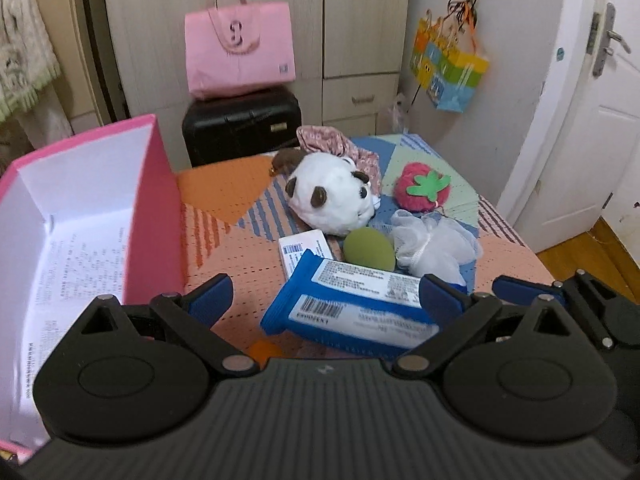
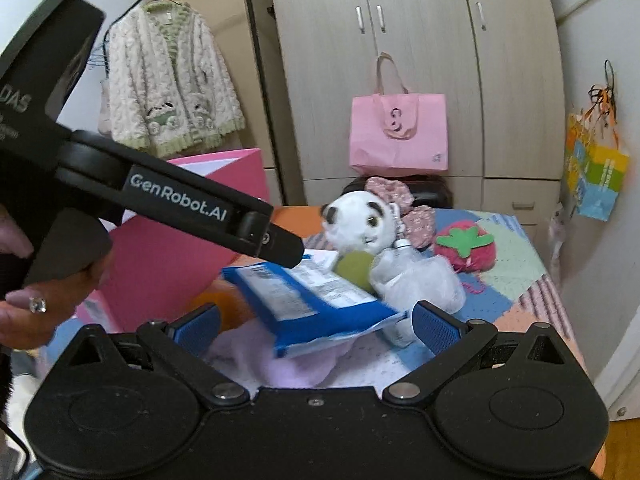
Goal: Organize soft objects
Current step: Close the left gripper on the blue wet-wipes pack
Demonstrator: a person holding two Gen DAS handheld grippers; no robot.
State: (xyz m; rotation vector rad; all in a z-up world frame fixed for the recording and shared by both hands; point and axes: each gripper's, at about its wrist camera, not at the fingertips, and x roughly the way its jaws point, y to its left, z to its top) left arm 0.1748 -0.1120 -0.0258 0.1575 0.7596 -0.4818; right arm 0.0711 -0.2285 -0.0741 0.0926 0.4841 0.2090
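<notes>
Left tongs (image 1: 326, 294) and right tongs (image 2: 318, 326) both gape apart, neither clamped on the blue pack (image 1: 352, 306). The pack lies tilted beside the pink box (image 1: 156, 216), with a panda (image 1: 334, 198) behind.

A blue packet (image 1: 352, 304) bears white barcode labels. The plush head (image 1: 334, 196) is white with brown patches, the strawberry (image 1: 420, 190) pink with a green leaf, the round sponge (image 1: 368, 249) olive, the mesh puff (image 1: 434, 240) seemingly white. The box (image 1: 156, 208) is pink outside, white inside.

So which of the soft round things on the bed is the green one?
The olive-green sponge ball, between the white plush toy and the white mesh pouf; the strawberry puff is red.
</notes>
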